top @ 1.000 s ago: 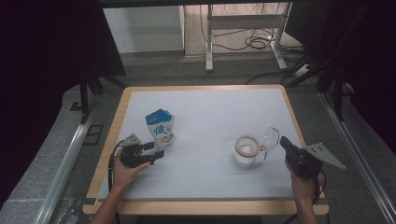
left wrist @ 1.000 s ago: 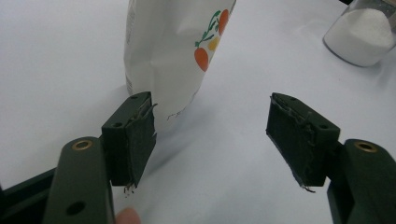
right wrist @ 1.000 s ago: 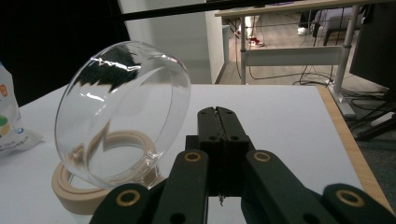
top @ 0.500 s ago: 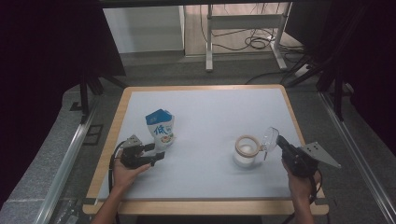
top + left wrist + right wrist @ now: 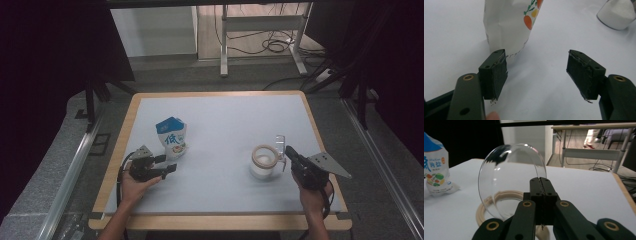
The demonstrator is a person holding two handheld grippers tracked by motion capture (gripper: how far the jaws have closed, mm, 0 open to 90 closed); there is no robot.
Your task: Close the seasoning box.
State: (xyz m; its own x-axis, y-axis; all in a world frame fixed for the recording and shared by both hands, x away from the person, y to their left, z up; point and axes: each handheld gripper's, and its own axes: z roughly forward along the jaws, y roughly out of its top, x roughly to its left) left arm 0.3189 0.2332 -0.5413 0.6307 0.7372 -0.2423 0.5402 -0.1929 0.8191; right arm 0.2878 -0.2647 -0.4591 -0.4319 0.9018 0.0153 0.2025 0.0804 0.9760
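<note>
Jar lid (image 5: 511, 180) — clear glass, tilted up over the open jar (image 5: 264, 161) on the tabletop (image 5: 225, 120) — is pinched by the fully closed right gripper (image 5: 542, 181). Left gripper (image 5: 536, 72) gapes empty just short of the salt bag (image 5: 509, 22); nudged low, the bag could topple.

Table (image 5: 220, 125) evenly lit, surroundings dark; close views slightly soft.

right gripper (image 5: 286, 150) | shifted left toward the jar (image 5: 263, 162) | clear lid (image 5: 280, 145) (still clamped) carried along, now closer to jar
</note>
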